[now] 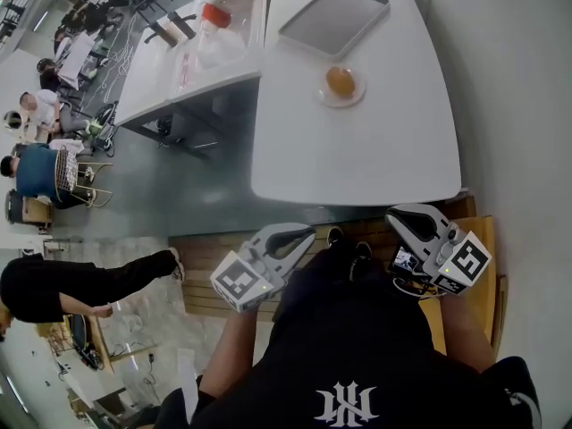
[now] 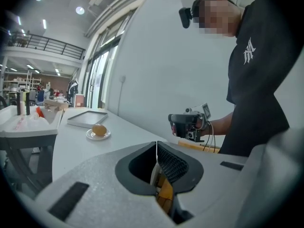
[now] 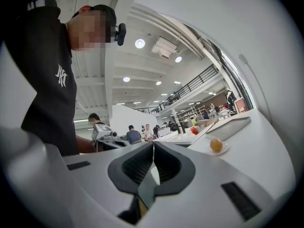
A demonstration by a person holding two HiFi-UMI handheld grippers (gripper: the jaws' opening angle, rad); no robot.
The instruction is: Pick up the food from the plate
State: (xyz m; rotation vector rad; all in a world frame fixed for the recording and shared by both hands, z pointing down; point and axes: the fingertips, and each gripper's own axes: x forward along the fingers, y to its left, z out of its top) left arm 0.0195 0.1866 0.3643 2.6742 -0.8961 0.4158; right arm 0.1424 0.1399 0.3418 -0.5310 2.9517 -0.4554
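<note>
A round golden-brown piece of food (image 1: 340, 80) sits on a small white plate (image 1: 323, 97) in the middle of the white table (image 1: 375, 150). It also shows far off as the food (image 2: 99, 129) in the left gripper view and the food (image 3: 216, 145) in the right gripper view. My left gripper (image 1: 299, 236) and right gripper (image 1: 404, 213) are held close to my body, short of the table's near edge and well away from the plate. Both are shut with nothing between the jaws, as seen at the left gripper (image 2: 156, 148) and the right gripper (image 3: 153, 151).
A grey tray (image 1: 334, 18) lies beyond the plate at the table's far end. A second white table (image 1: 161, 79) to the left carries bottles and a clear bag. A wooden bench (image 1: 478, 232) is beside me. Several people sit or stand at the far left.
</note>
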